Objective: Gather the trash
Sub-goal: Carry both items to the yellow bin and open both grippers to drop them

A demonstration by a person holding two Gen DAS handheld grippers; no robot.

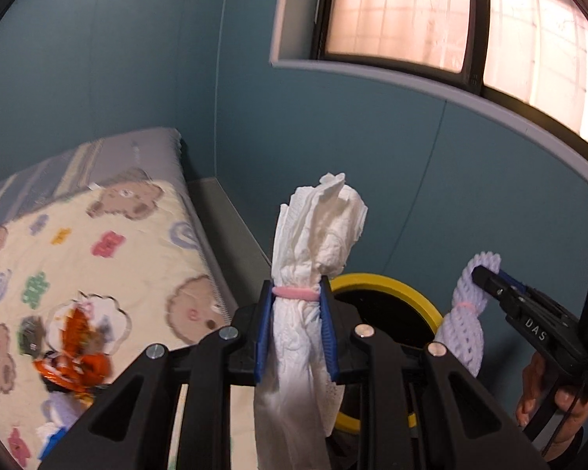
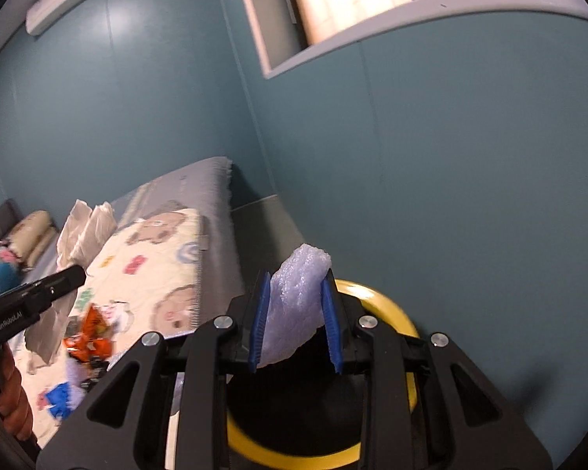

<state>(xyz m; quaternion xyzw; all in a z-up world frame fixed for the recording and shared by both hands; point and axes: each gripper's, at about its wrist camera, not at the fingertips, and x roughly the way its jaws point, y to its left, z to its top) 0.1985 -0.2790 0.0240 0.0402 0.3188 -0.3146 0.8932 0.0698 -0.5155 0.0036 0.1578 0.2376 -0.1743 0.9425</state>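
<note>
Now the left tool (image 1: pixel 296 327) pinches a white crumpled tissue bundle tied with a pink band (image 1: pixel 309 274) between its blue pads, and the right tool (image 2: pixel 296 323) pinches a lilac foam net sleeve (image 2: pixel 294 305). Both are held above the round yellow-rimmed black bin (image 2: pixel 396 321), beside the bed with the bear-print cover (image 1: pixel 98 258), where orange crinkled wrappers (image 1: pixel 76 352) lie.

Left claw (image 1: pixel 296 305) clamps white tissue bundle (image 1: pixel 313 258) before yellow-rimmed bin (image 1: pixel 388 286).

L tool (image 1: pixel 296 293) & R tool (image 2: pixel 296 286) both clamped, raised.
</note>
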